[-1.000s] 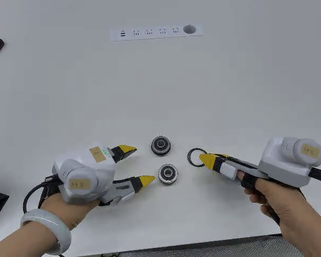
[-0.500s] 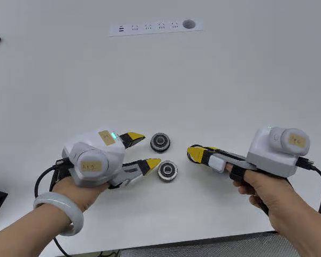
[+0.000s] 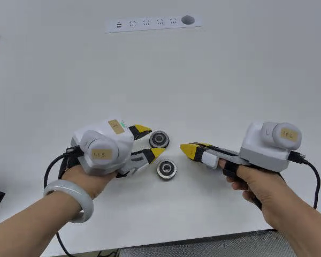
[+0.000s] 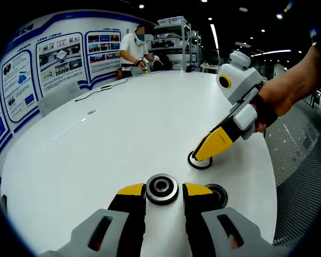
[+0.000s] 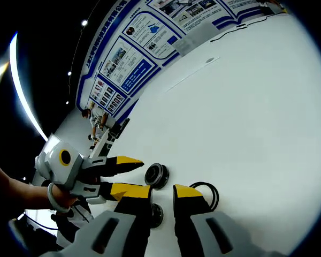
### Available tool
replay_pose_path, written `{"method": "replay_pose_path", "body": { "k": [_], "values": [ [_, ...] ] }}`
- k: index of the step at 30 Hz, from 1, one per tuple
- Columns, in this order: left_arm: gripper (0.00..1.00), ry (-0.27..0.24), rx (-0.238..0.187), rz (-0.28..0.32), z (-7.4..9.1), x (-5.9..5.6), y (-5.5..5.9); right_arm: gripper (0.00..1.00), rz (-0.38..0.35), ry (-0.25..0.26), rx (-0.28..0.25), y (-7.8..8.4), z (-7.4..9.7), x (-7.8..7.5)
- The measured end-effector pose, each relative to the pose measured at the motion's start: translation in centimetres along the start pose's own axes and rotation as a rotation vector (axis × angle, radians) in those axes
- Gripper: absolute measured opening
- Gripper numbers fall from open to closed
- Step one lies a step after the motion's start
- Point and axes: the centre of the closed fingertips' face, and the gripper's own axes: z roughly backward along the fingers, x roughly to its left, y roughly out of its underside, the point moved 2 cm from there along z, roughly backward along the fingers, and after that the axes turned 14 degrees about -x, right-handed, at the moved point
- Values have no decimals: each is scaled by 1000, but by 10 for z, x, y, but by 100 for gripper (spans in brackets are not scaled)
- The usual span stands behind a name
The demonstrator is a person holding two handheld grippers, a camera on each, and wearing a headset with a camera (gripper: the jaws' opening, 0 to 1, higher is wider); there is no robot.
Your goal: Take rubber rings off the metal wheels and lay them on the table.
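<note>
Two metal wheels with black rubber rims lie on the white table (image 3: 214,85). The far wheel (image 3: 159,139) (image 4: 161,188) (image 5: 157,175) sits between the yellow tips of my left gripper (image 3: 150,140) (image 4: 163,190), which is open around it. The near wheel (image 3: 167,169) (image 4: 220,194) lies just beyond the lower left jaw. A loose black rubber ring (image 4: 199,161) (image 5: 206,195) lies flat on the table. My right gripper (image 3: 186,151) (image 5: 160,191) hovers at that ring, jaws narrowly apart with nothing between them; in the left gripper view its tip (image 4: 211,147) covers part of the ring.
A white power strip (image 3: 152,22) lies at the far side of the table. A black cable (image 3: 52,167) trails from the left gripper. The table's front edge (image 3: 203,242) runs just below my hands. People stand far off in the room (image 4: 135,48).
My left gripper has moved right until its jaws flank the far wheel. My right gripper has moved left, over the loose ring. The wheels and ring lie as before.
</note>
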Motion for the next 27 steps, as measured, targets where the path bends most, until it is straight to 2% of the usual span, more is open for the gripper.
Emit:
{"method": "replay_pose_path", "body": {
  "k": [13, 21, 27],
  "values": [
    [20, -5, 51, 0, -9, 5, 7, 16, -4, -6, 1, 0, -5, 0],
    [15, 6, 57, 5, -13, 4, 6, 16, -10, -8, 2, -1, -7, 0],
    [14, 6, 56, 10, -13, 4, 7, 16, -23, -15, 3, -1, -13, 1]
  ]
}}
